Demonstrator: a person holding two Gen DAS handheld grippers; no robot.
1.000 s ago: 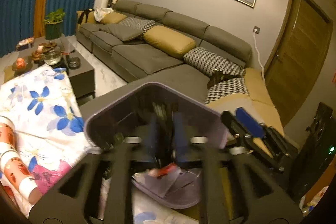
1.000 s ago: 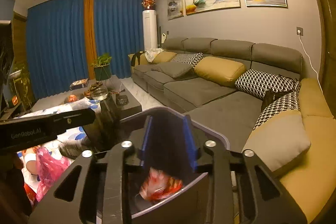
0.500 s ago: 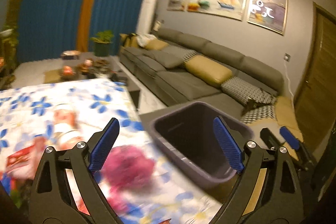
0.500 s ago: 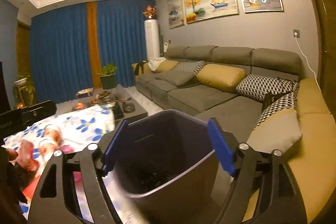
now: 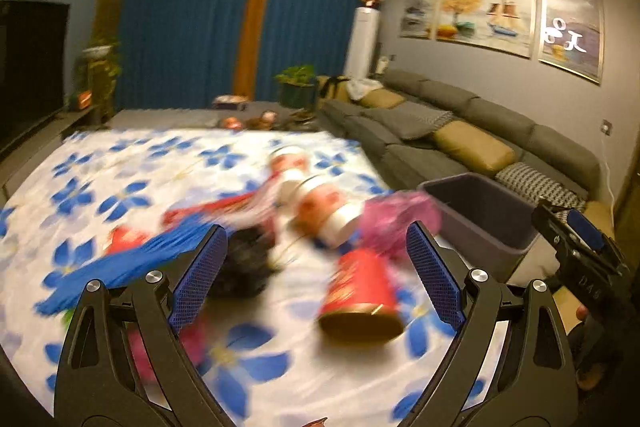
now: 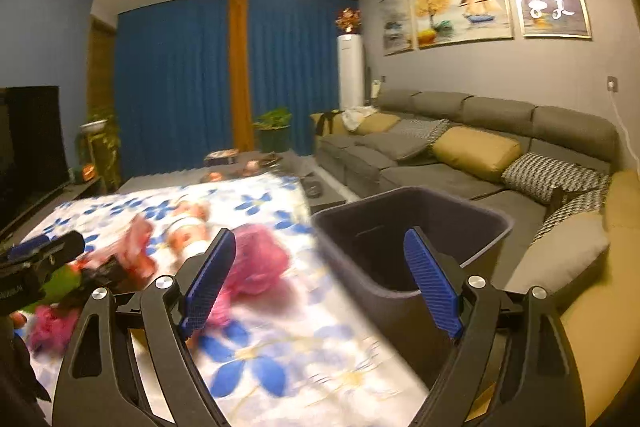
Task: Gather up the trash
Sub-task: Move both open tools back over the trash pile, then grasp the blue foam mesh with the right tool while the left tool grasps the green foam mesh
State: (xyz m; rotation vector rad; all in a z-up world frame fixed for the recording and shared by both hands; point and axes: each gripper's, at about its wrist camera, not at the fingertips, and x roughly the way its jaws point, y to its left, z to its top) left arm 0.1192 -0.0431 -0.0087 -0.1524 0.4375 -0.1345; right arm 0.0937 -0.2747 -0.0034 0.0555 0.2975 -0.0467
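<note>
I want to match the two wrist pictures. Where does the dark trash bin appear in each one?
Left wrist view: the trash bin is at the right, past the edge of the flowered tablecloth and in front of the sofa.
Right wrist view: the bin sits near the centre, right of the cloth, between the open jaws.
Shared landmark: the three paintings on the wall.

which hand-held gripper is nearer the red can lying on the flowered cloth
Left. The left hand-held gripper is open with the red can just ahead between its fingers; the right hand-held gripper, jaws opening, faces the bin.
</note>
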